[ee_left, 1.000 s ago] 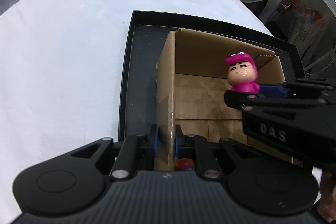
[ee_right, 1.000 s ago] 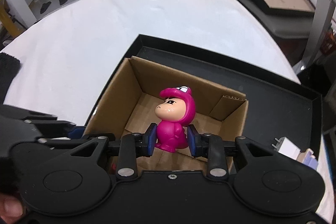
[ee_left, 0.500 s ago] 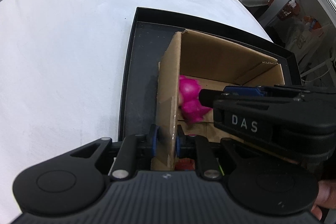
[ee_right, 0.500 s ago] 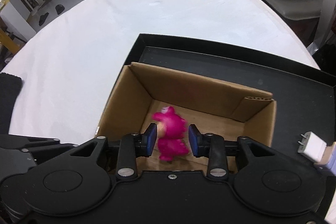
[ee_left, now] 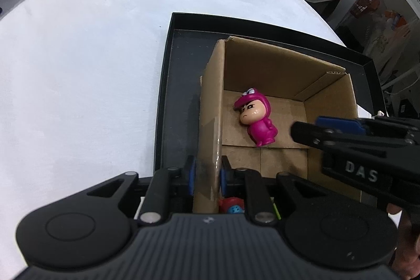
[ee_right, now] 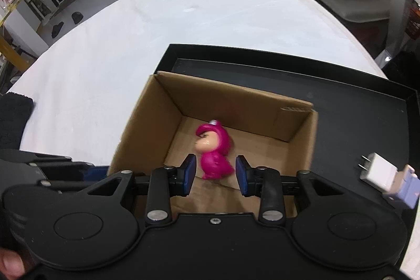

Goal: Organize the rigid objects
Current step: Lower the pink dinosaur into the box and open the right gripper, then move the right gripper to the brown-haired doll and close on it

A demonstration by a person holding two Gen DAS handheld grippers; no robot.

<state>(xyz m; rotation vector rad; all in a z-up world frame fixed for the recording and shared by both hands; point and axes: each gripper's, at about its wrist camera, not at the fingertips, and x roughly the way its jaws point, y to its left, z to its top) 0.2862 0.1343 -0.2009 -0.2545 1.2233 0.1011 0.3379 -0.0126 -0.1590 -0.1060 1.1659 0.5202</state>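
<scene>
My left gripper (ee_left: 206,173) pinches the cardboard box (ee_left: 283,75) wall; the pink figurine (ee_left: 256,120) lies inside, my right gripper (ee_right: 214,175) wide and empty, a white charger (ee_right: 378,172) left outside.

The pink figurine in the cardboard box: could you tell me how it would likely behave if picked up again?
The pink figurine looks like rigid, glossy plastic, so probably stiff and somewhat slippery. Its big head suggests it tips easily; it already lies on its side in the cardboard box.
</scene>
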